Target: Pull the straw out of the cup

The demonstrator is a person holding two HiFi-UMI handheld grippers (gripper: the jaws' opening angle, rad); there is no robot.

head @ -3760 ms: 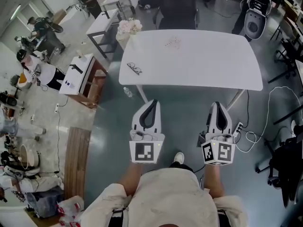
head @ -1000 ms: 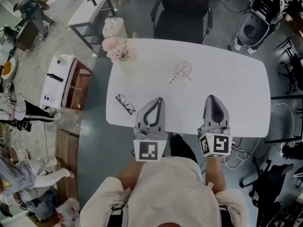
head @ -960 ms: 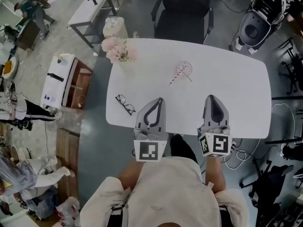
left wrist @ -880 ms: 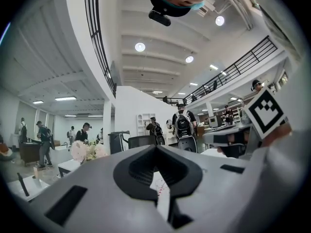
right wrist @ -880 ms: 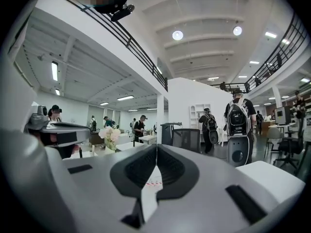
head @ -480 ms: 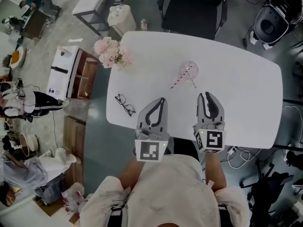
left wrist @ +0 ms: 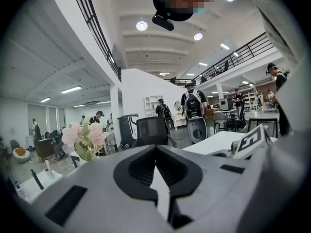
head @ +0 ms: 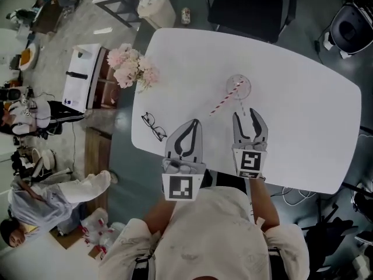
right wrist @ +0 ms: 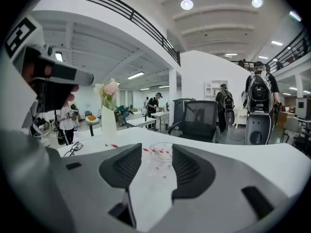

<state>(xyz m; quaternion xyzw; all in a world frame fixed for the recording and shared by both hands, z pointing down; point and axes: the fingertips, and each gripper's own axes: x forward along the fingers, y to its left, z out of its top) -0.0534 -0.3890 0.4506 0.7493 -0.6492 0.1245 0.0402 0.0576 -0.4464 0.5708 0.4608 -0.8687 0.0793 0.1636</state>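
A clear cup (head: pixel 238 87) stands on the white table (head: pixel 303 109). A red-and-white striped straw (head: pixel 223 101) leans out of it toward the near left. My right gripper (head: pixel 245 116) hovers just short of the cup and is open. Its jaws have just been opening and nothing is between them. In the right gripper view the cup (right wrist: pixel 161 157) and the straw (right wrist: pixel 148 150) show ahead, past the spread fingers of the right gripper (right wrist: pixel 156 154). My left gripper (head: pixel 195 123) is shut and empty over the table's near edge, left of the straw. The left gripper (left wrist: pixel 156 152) sees no cup.
A vase of pink flowers (head: pixel 131 69) stands at the table's left corner, and a pair of glasses (head: pixel 154 127) lies near the left front edge. A black office chair (head: pixel 247 4) stands behind the table. A person sits on the floor at left (head: pixel 35 109).
Both grippers have moved forward over the table toward the cup. The right gripper has gone from shut to wide open. The left one stays shut.
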